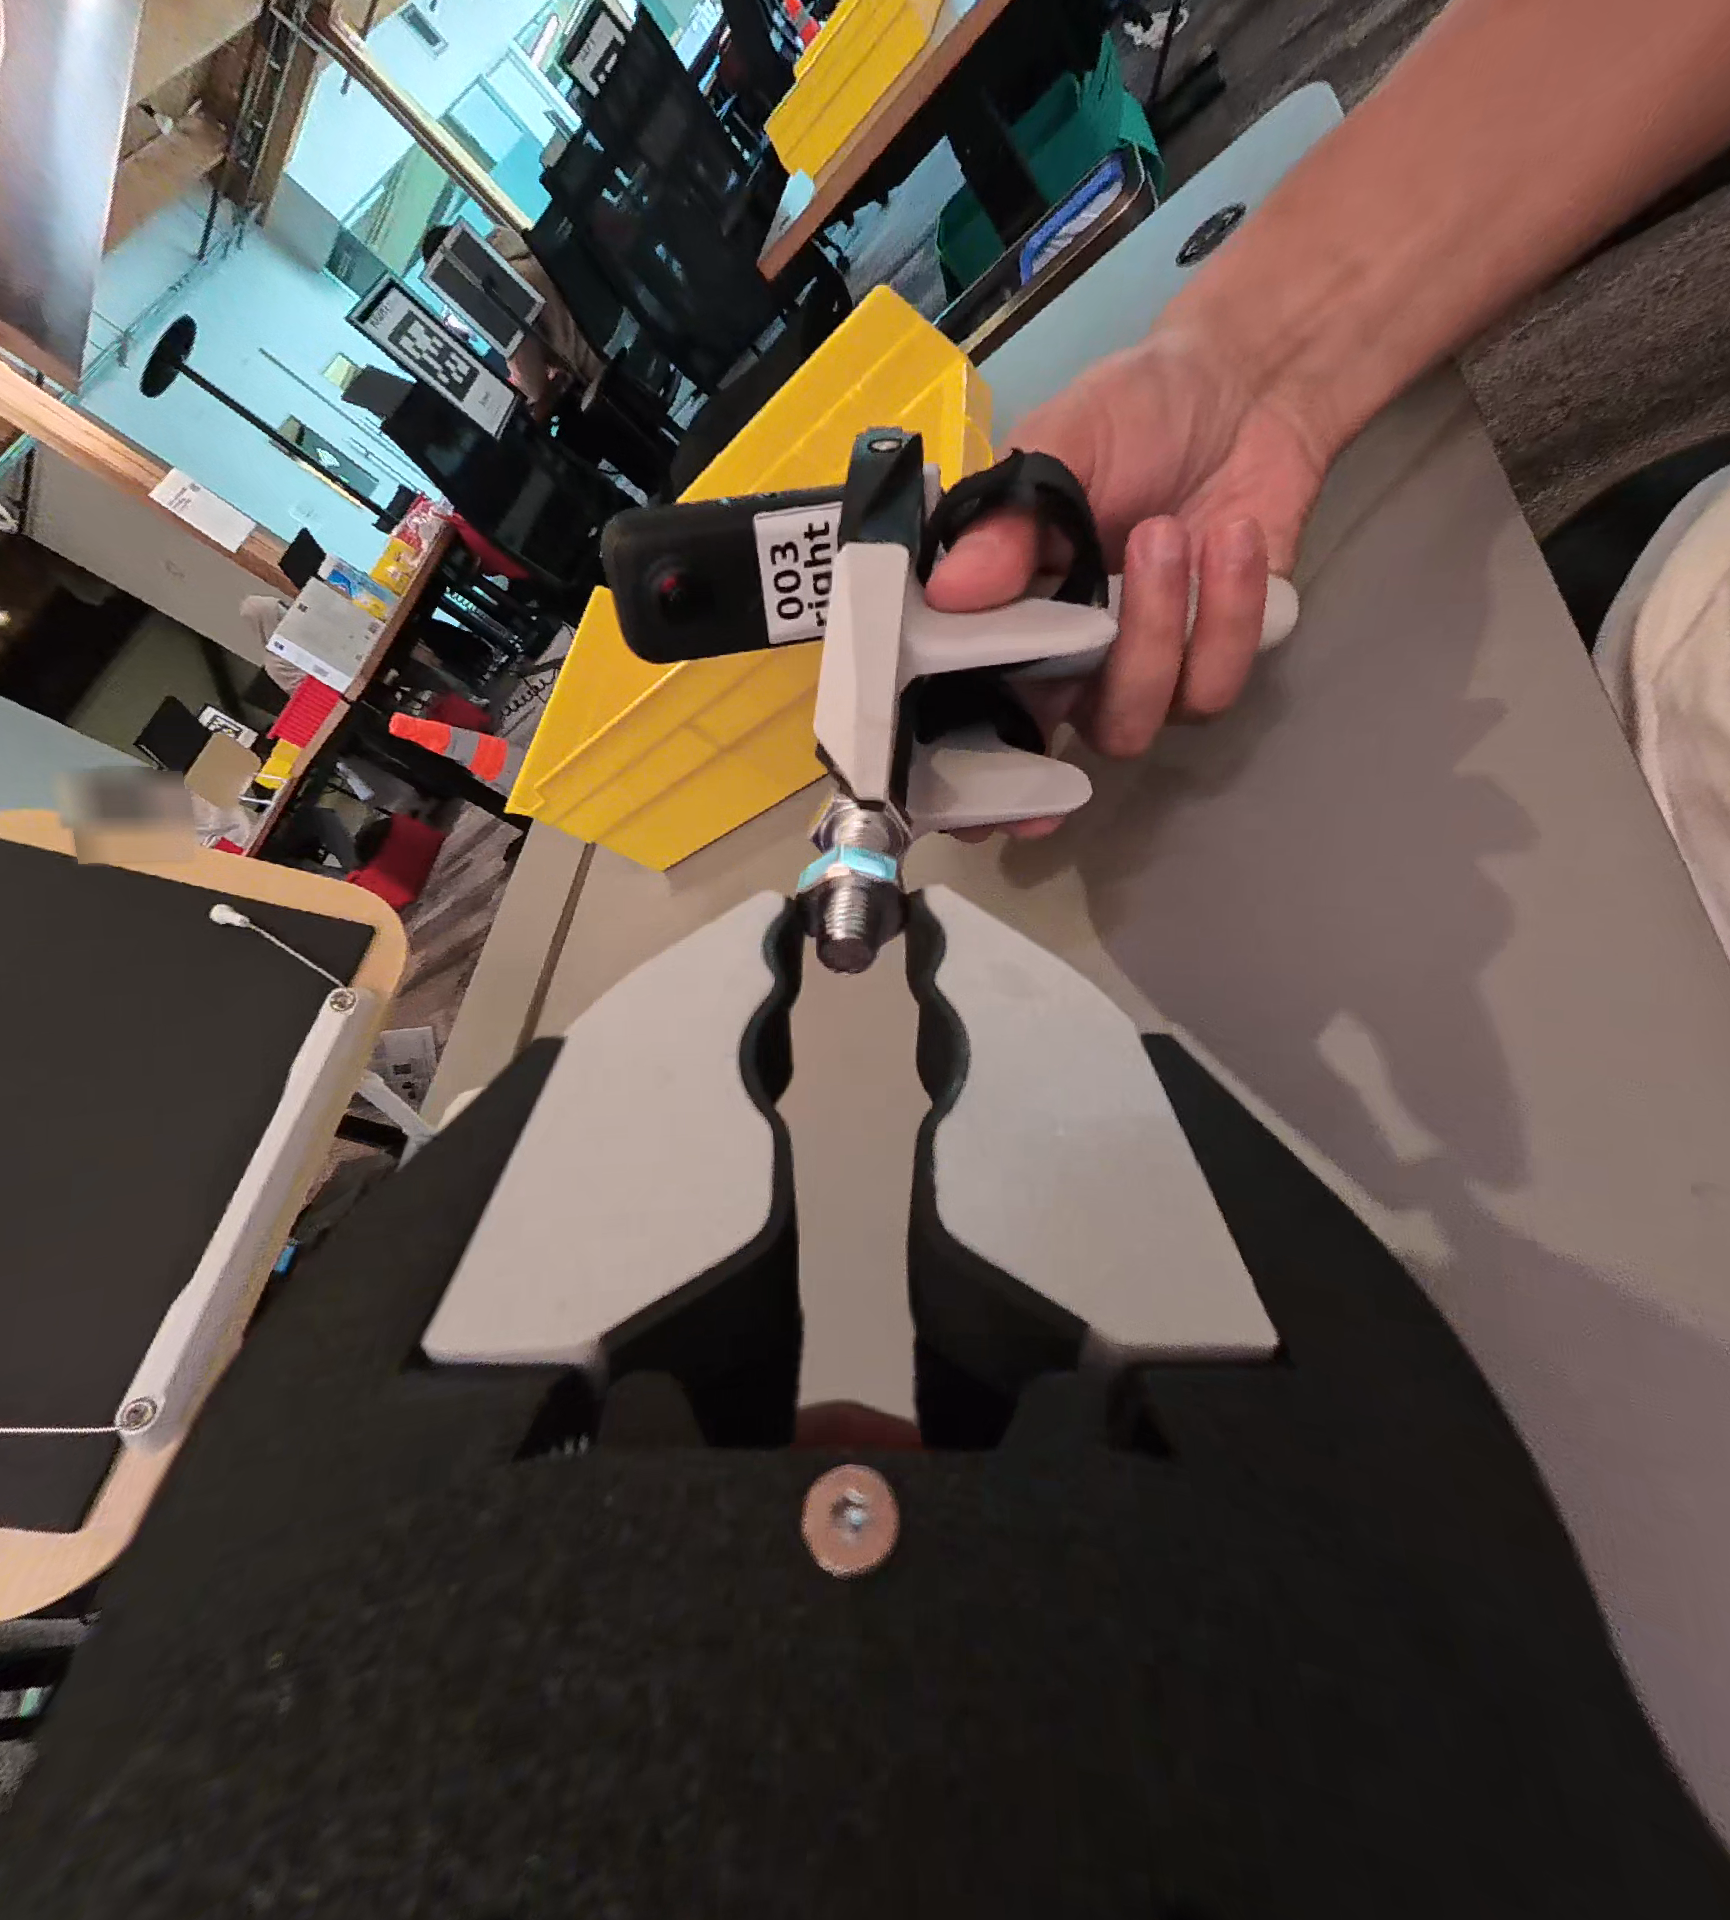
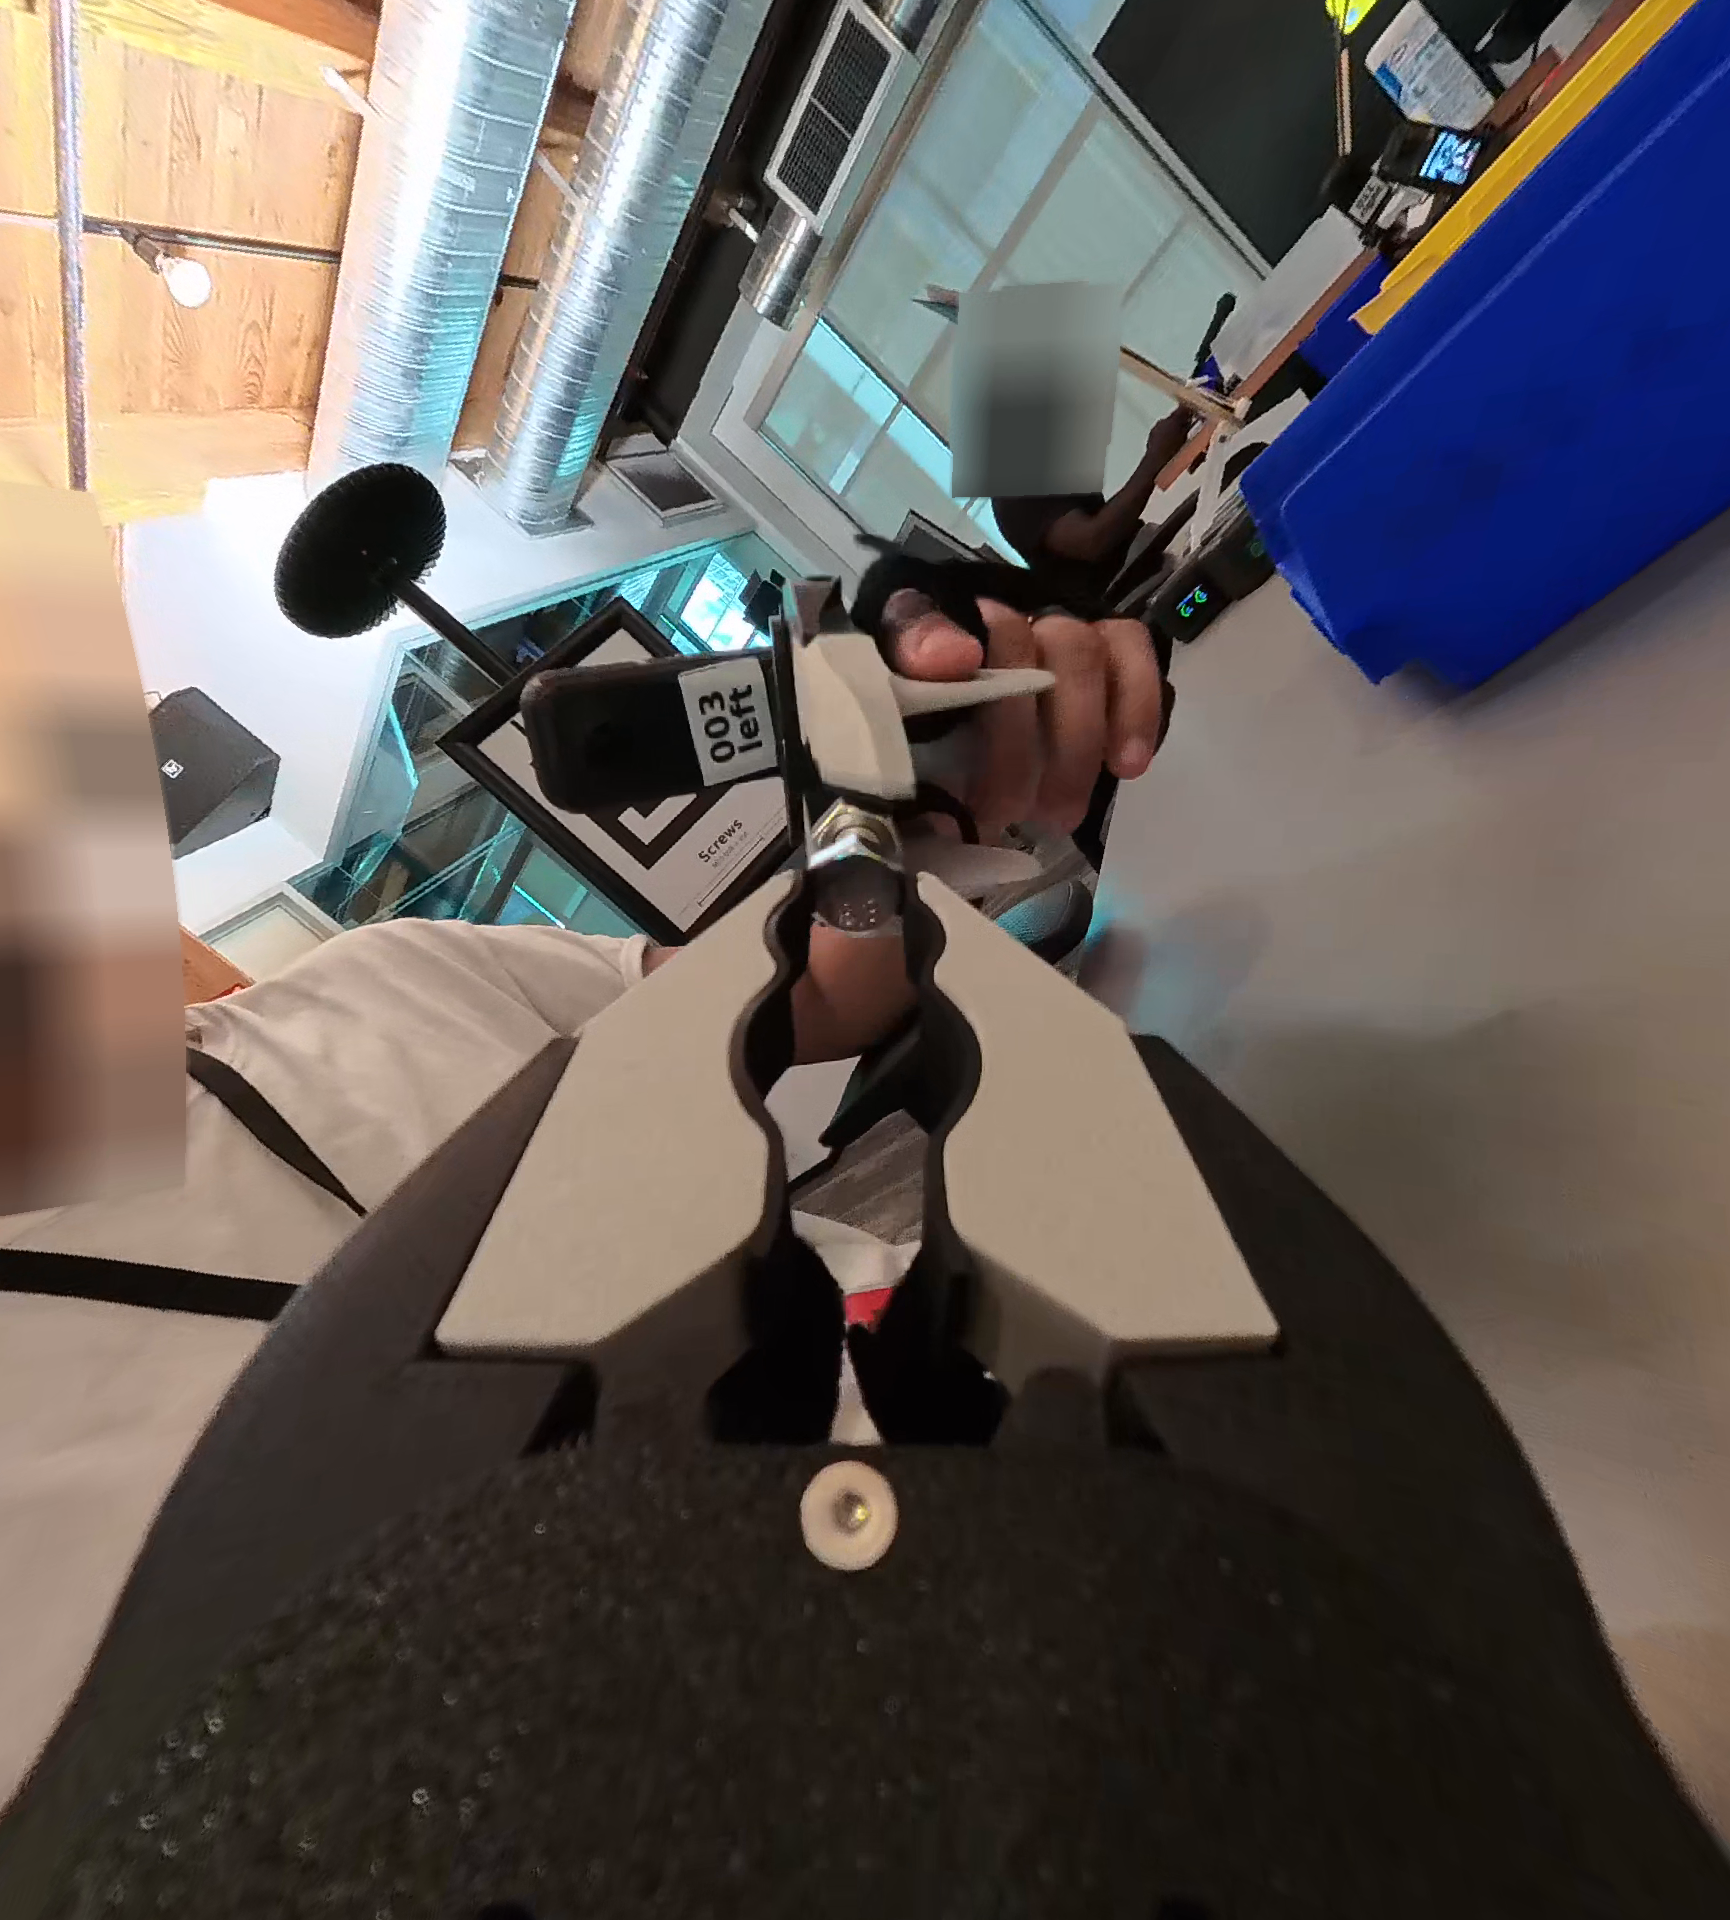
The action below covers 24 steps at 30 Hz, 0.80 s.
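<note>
So a silver bolt [image 1: 853, 914] with a hex nut [image 1: 856, 862] threaded on it is held in the air between both grippers, above a plain grey-beige table [image 1: 1463, 1039]. The threaded end is pinched at the tips of the left gripper [image 1: 850, 925], both pads closed onto it. The head end is clamped by the right gripper [image 2: 856, 914], which is seen straight ahead of the left one with a person's hand [image 1: 1183, 540] wrapped round its handle.

Past the left gripper's tips, a yellow plastic bin [image 1: 736, 665] is parked on the table. Off to its left side, a dark board with a light wooden frame [image 1: 92, 1143] is seen. Far ahead of the right gripper, to its right, a blue bin [image 2: 1567, 436] is set on the same surface.

Room-wise: wooden ceiling planks and shiny silver ducting [image 2: 570, 260] are seen overhead, glass partitions behind, plus cluttered desks and an orange traffic cone [image 1: 456, 743] in the background.
</note>
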### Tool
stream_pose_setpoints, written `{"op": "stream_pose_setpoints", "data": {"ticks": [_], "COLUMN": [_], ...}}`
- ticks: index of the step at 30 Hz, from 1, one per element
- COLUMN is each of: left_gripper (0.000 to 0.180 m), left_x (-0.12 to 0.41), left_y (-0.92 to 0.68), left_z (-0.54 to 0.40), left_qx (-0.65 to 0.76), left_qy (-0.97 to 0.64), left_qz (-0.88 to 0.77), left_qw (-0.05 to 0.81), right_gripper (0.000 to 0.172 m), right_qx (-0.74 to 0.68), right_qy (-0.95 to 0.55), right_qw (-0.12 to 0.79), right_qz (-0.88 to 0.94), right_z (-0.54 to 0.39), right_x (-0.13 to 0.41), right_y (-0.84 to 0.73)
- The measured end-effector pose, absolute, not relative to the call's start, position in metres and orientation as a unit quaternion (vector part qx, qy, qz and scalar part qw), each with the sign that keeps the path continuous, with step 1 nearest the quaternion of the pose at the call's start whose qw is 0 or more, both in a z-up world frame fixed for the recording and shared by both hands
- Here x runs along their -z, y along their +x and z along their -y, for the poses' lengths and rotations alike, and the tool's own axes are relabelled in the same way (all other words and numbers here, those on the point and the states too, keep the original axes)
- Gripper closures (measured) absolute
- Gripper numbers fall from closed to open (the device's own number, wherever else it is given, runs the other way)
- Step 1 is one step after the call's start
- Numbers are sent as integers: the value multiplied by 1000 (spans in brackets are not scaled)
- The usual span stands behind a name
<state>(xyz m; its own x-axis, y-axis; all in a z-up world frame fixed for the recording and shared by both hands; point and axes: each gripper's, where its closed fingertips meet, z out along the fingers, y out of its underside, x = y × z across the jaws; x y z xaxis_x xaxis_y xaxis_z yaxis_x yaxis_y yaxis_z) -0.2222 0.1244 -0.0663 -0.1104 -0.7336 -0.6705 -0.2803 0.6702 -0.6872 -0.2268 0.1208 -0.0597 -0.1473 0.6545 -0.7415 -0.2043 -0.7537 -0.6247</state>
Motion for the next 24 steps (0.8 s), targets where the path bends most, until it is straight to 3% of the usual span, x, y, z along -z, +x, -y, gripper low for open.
{"op": "stream_pose_setpoints", "data": {"ticks": [3, 7, 15, 19, 20, 23, 24], "left_gripper": [162, 162, 163, 163, 157, 117, 118], "left_x": [63, 58, 51, 58, 60, 60, 61], "left_y": [-222, -219, -217, -216, -215, -214, -215], "left_z": [-123, -119, -119, -122, -122, -126, -126], "left_qx": [242, 391, 702, 682, 661, 594, 569], "left_qy": [-396, -525, -654, -656, -657, -642, -630], "left_qz": [-701, -624, -279, -313, -346, -437, -470], "left_qw": [541, 428, 49, 79, 108, 211, 242], "right_gripper": [155, 155, 155, 155, 155, 155, 155], "right_qx": [-730, -701, -572, -596, -603, -621, -625], "right_qy": [-577, -573, -597, -607, -605, -600, -601], "right_qw": [307, 360, 483, 456, 454, 445, 442], "right_qz": [199, 226, 288, 261, 251, 236, 230], "right_z": [-121, -122, -131, -135, -136, -137, -138], "right_x": [56, 50, 54, 57, 55, 53, 53], "right_y": [-226, -222, -220, -218, -216, -212, -211]}}
